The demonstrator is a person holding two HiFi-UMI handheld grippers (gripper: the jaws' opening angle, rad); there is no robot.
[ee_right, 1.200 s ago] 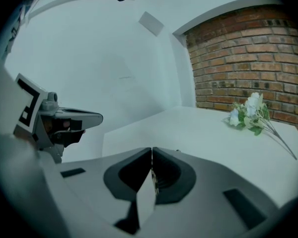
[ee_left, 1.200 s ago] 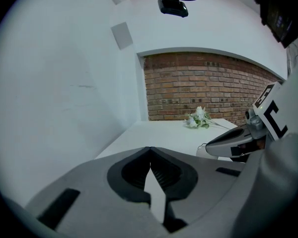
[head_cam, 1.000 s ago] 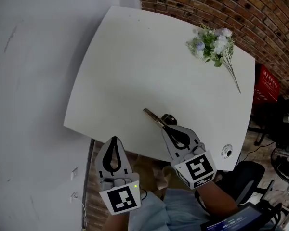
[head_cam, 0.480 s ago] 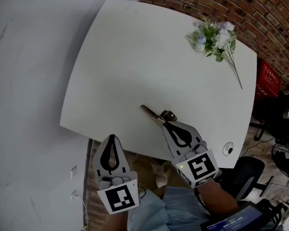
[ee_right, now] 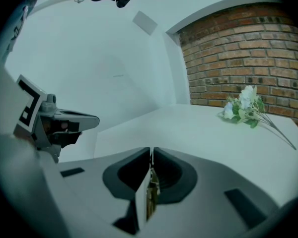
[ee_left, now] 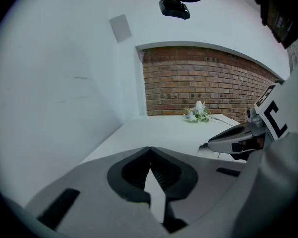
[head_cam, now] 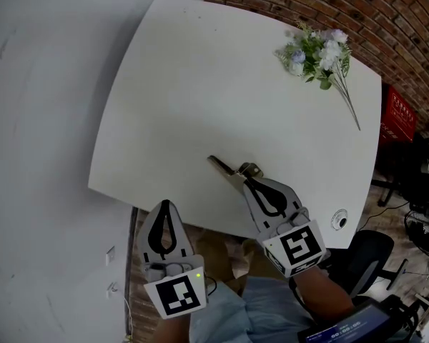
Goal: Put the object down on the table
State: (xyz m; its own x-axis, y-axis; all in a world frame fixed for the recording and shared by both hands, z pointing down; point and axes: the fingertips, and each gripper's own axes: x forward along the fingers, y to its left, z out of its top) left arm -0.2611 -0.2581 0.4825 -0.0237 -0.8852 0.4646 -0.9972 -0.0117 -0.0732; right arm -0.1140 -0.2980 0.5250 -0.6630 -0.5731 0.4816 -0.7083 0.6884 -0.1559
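Note:
A slim brown-and-gold object [head_cam: 225, 168] sticks out to the upper left from my right gripper [head_cam: 248, 182], which is shut on its near end, over the near part of the white table [head_cam: 200, 84]. Whether its far tip touches the tabletop I cannot tell. In the right gripper view the object [ee_right: 150, 195] shows edge-on between the closed jaws of the right gripper [ee_right: 151, 151]. My left gripper [head_cam: 166, 204] hangs shut and empty just off the table's near edge, left of the right one. In the left gripper view its jaws meet at the left gripper [ee_left: 150, 150] tip.
A bunch of white and pale blue flowers [head_cam: 318, 54] lies at the table's far right, by a brick wall [head_cam: 357, 6]. A round cable hole [head_cam: 337, 221] sits near the right front corner. A red box [head_cam: 397, 123] and a dark chair [head_cam: 365, 259] stand beyond the right edge.
Almost nothing: the right gripper keeps its hold on the object at the same spot. Only the head view has shifted slightly.

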